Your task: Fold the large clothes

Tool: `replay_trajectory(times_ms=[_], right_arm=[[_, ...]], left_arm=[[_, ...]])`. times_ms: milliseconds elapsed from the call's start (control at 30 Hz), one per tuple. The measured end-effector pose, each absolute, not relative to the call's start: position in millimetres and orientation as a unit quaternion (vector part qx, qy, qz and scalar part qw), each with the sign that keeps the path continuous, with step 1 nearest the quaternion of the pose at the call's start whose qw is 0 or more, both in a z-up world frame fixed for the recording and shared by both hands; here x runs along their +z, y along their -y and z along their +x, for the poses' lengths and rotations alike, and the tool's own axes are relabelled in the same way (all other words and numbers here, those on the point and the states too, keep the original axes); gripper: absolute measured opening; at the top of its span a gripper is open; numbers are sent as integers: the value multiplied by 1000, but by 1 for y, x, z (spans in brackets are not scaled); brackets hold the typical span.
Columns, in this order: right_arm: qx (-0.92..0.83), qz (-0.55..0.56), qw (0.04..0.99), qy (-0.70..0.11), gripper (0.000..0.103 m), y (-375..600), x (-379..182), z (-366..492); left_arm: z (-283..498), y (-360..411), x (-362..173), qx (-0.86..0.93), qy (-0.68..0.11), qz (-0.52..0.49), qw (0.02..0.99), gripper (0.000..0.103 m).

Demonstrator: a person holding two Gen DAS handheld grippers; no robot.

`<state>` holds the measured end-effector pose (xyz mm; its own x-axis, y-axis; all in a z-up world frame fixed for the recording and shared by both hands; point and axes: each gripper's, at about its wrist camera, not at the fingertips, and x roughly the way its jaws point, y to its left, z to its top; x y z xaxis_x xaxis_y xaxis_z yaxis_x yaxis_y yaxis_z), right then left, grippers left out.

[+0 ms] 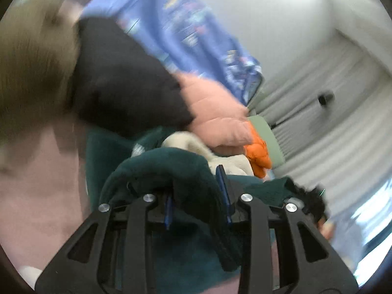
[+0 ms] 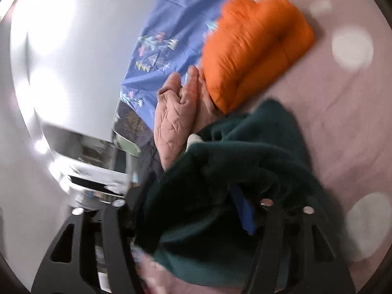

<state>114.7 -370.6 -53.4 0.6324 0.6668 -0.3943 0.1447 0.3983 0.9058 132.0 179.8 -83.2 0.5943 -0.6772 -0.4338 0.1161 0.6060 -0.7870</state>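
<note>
A dark green fleece garment [image 1: 152, 169] lies bunched on the pink bed sheet [image 1: 44, 183]. My left gripper [image 1: 196, 196] is shut on a thick fold of it, and the cloth fills the gap between the blue pads [image 1: 224, 191]. In the right wrist view the same green garment [image 2: 245, 152] drapes over my right gripper [image 2: 193, 191]. It hides the left finger, and only one blue pad [image 2: 242, 210] shows. Blur keeps me from telling whether that pad presses the cloth.
Beyond the green fleece lie an orange puffer jacket [image 2: 254, 49], a pink quilted jacket [image 2: 174, 115], a black garment [image 1: 122, 78] and a cream fleece piece [image 1: 196, 147]. A blue patterned sheet [image 2: 166, 36] lies behind them. The pink sheet [image 2: 343, 112] has white dots.
</note>
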Motion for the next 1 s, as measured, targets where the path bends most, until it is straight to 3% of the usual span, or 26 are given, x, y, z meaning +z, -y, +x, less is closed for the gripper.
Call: replay_trajectory(times_ms=[167,267,333,400,533,633,900,933,967,1000], right_arm=[[208,515,750,-359,76,387,-25,101],[200,452,806,-326,80,389,12,85],[170,379,852,-318,82,377,29,76],[131,307,886,-323,83,361,33,72],[55,153,923,-348,83,328,15,82],[35,90,930,-354,83,320,-6,104],[76,70,902,-419,80,312,-43,167],[73,83,897,-429,46,313,-48,171],[50,88,894,-437,24,311,-50,172],[33,102,895,-433,23,311,-50,168]], left_arm=[[127,-182,-62,-273,-355,-365,816,44],[121,-179,-36,-290,-341,-344,825,60],[117,-178,-15,-290,-314,-323,844,79],[106,-183,8,-250,-268,-280,888,88],[98,-178,14,-208,-262,-207,919,88],[108,-162,-10,-193,-305,-163,918,89],[182,-146,-92,-201,-426,-170,866,85],[186,-145,-100,-213,-438,-176,855,73],[188,-142,-106,-211,-446,-172,853,63],[184,-140,-107,-206,-447,-166,855,35]])
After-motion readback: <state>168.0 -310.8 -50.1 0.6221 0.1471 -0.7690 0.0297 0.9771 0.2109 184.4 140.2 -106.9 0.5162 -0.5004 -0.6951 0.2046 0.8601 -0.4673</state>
